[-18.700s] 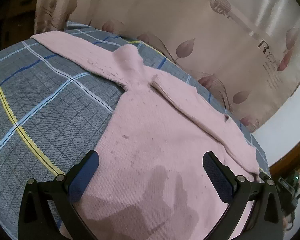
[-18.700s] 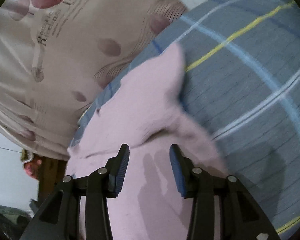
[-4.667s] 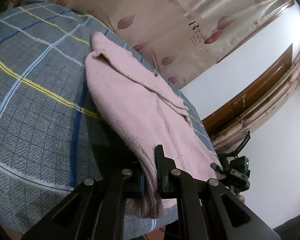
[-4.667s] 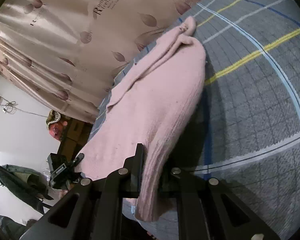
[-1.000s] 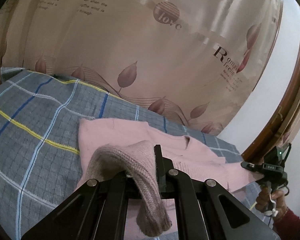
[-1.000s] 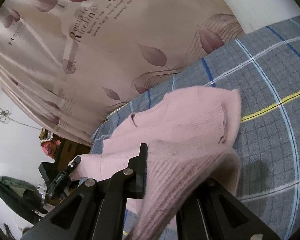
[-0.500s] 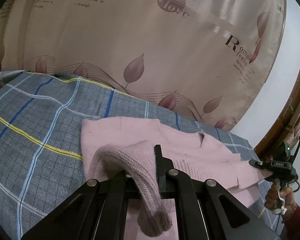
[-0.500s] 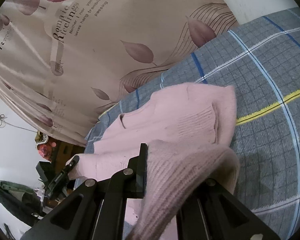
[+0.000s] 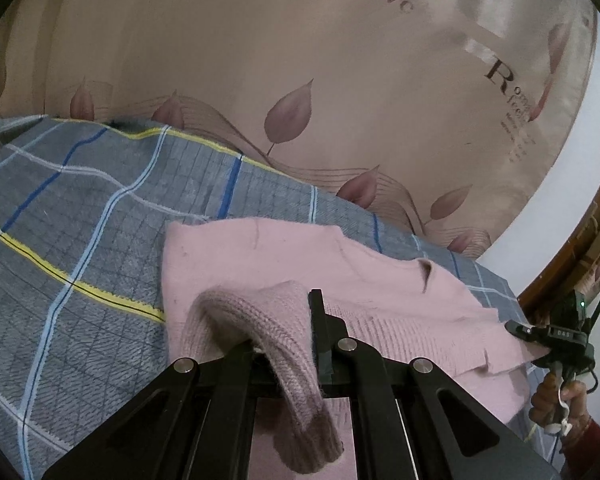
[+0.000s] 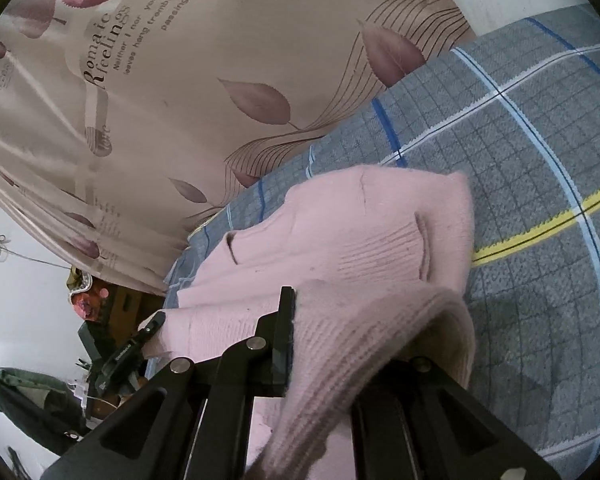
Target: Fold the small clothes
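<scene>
Both wrist views look out over a bed covered by a grey checked blanket (image 9: 80, 240) with blue, white and yellow lines, and a pink knitted sweater (image 9: 284, 264) lies on it across the middle of each frame. The left tongs (image 9: 296, 344) at the bottom centre of the left view are pressed together on the ribbed edge of the sweater, a thick fold of which bulges over the black fingers and hangs down toward the lower edge. The right tongs (image 10: 320, 344), bottom centre of the right view, likewise pinch a ribbed fold of the sweater, which drapes over the right finger. The rest of the sweater lies flat on the blanket beyond each fold. A beige curtain (image 9: 300, 60) with leaf prints and lettering fills the upper part of both frames. At the right edge of the left view, a hand (image 9: 560, 400) grips the other handle.
</scene>
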`<state>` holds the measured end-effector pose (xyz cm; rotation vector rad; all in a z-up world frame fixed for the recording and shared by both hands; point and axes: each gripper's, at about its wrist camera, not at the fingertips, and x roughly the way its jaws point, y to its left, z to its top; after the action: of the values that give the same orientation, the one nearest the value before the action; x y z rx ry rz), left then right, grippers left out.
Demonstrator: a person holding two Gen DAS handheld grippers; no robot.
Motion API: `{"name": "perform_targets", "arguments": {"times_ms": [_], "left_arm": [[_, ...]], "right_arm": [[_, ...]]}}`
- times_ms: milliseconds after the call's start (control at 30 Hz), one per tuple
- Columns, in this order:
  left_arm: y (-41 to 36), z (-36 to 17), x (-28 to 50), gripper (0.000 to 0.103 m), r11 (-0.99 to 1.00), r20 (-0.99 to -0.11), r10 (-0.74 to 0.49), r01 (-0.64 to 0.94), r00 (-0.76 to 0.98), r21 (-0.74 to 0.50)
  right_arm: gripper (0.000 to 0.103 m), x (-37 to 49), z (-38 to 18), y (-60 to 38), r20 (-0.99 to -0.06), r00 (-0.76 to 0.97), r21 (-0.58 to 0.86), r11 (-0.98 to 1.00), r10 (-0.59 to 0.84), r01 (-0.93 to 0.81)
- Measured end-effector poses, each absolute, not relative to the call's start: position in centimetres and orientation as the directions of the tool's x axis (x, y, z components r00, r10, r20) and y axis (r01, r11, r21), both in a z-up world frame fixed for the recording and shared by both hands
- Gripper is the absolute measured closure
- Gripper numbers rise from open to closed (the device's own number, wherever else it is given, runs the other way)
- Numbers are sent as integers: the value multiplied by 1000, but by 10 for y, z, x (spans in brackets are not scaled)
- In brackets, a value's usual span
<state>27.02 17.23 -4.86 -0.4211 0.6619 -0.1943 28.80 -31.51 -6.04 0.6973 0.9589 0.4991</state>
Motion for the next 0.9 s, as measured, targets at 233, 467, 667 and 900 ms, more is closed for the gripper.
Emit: {"name": "perform_targets", "arguments": {"times_ms": [233,467,667,900], "left_arm": [[175,-56,280,97,884,-568,-320,24,758,-466],[184,-59,292,95,823,-587,-388,-19,711,-568],[200,-58,308,83,720,-549,-470,-61,691,-692],[229,-62,321,55,635,-525,-401,-186,751,-750]], "right_arm": [[96,295,-69,-316,-563,483,739,670,671,-69],[89,302,-74,-326,-490,453,827,561,745,-29],[62,311,-79,-343,-364,466,914,406,807,10],[48,319,-93,-358,-297,537,950,303,790,80]]}}
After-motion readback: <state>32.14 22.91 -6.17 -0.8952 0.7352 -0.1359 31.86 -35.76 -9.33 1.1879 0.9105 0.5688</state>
